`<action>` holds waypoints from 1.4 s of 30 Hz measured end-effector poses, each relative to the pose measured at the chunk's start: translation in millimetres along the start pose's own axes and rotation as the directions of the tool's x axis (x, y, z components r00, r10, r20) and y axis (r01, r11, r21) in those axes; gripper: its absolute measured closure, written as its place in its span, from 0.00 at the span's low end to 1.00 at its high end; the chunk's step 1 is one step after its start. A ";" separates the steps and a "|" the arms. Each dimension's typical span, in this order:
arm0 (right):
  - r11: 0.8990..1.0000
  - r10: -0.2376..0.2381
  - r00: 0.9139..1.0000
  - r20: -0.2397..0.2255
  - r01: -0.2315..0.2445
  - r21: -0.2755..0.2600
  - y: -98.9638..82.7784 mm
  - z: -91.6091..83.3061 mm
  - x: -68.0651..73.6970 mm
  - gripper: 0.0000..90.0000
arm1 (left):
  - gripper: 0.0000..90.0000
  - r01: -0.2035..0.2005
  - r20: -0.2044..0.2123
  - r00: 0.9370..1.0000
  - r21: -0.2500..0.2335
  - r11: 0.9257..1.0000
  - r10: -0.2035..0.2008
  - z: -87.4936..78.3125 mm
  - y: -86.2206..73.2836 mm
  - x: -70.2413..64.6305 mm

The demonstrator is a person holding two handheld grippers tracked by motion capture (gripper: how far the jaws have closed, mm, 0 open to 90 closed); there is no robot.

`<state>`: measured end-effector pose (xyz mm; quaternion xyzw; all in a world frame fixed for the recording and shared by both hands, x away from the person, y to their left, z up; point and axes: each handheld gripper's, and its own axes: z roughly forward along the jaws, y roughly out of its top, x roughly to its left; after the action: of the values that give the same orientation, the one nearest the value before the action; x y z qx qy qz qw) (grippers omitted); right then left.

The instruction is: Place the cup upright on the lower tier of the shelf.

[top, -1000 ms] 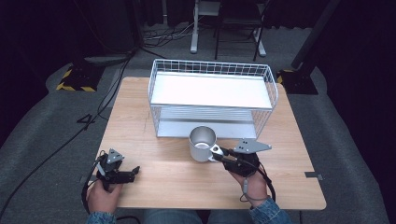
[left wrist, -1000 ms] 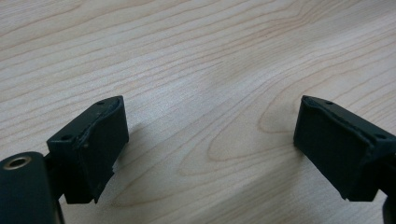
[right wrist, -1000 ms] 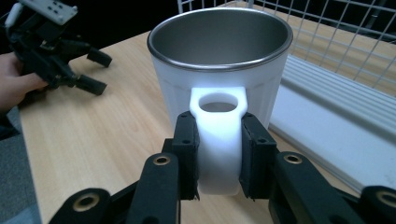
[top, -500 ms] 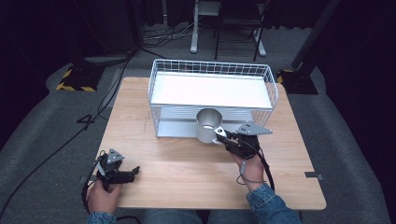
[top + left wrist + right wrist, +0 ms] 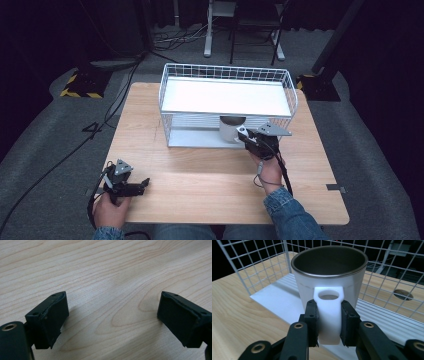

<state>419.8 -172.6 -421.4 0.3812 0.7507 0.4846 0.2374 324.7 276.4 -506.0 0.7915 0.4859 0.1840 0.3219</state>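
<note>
Right gripper clamps the mug handle at the rack's lower-shelf edge; left gripper gapes.

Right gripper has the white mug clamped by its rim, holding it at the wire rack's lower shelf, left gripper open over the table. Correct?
Not quite. The right gripper clamps the white mug with the dark metal inside by its handle, not its rim, as the right gripper view shows. It is at the white wire rack, and the left gripper is open over the wooden table.

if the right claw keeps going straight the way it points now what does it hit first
Probably the wire rack's back mesh. The right claw is shut on the white mug's handle, pointing into the rack's lower tier; nothing else shows ahead, though depth is unclear.
</note>
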 end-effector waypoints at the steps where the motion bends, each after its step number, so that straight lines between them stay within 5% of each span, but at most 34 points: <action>1: 1.000 0.000 1.000 0.000 0.000 0.000 0.0 0.0 0.0 0.79 | 0.12 0.000 0.000 1.000 0.000 1.000 0.000 0.1 0.0 0.0; 12: 0.999 0.031 0.996 0.082 -0.032 0.011 -7.1 16.8 -19.2 0.79 | 0.12 0.002 0.002 1.000 0.002 1.000 -0.002 0.8 1.1 0.2; 26: 0.999 0.047 0.995 0.090 -0.049 0.020 -14.6 28.8 -29.0 0.79 | 0.12 0.004 0.001 1.000 0.001 1.000 -0.004 1.0 1.2 0.1; 42: 1.000 0.015 0.993 0.114 -0.018 0.018 -20.4 26.9 -33.0 0.72 | 0.12 0.004 0.000 1.000 0.001 1.000 -0.004 1.0 1.2 0.1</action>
<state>452.0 -189.2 -451.6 0.4166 0.7374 0.4568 0.2720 326.2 275.8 -505.9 0.7907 0.4876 0.1829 0.3218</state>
